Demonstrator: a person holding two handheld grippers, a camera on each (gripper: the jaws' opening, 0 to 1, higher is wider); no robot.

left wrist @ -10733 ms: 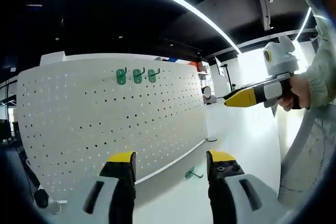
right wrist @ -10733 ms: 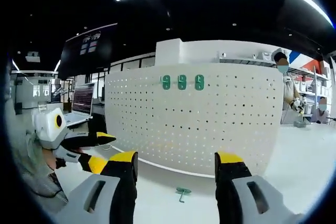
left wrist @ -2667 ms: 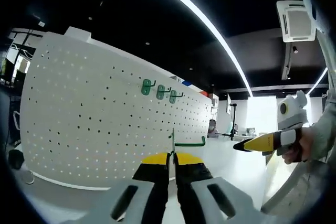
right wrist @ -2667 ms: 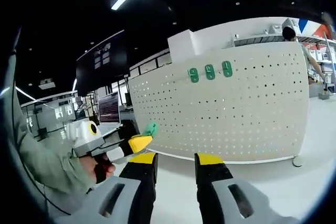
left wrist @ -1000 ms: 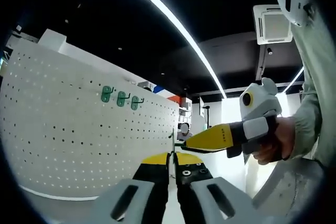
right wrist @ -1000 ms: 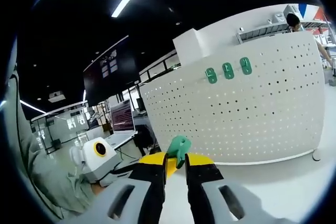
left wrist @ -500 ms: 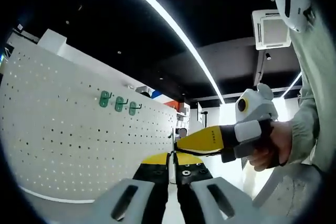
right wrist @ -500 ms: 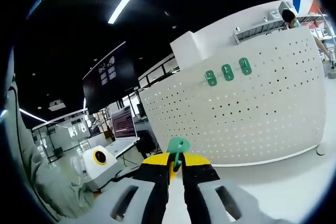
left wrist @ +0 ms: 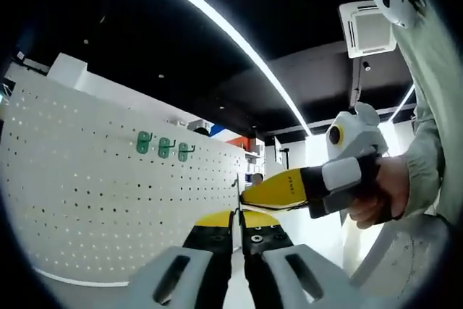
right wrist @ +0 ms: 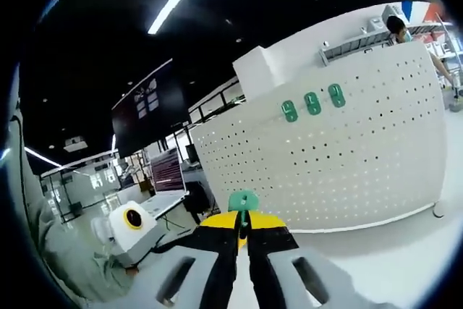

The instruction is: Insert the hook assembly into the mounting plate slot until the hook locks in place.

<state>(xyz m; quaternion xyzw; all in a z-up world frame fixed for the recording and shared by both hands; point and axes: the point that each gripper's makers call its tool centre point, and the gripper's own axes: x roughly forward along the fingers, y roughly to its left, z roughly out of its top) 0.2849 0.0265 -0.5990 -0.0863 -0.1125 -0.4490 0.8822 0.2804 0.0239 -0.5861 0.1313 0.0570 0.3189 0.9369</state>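
The green hook (right wrist: 244,202) now sits pinched in the right claw (right wrist: 243,231), whose jaws have closed tight on it over the last second. The left claw (left wrist: 237,216) stays closed on the hook's thin wire end (left wrist: 236,195), and the right claw (left wrist: 269,192) has come in from the right to meet it. This looks like a handover, so the left claw likely needs to release next. The white pegboard (right wrist: 340,157) stands well apart, with three green hooks (right wrist: 312,103) already mounted along its top row.
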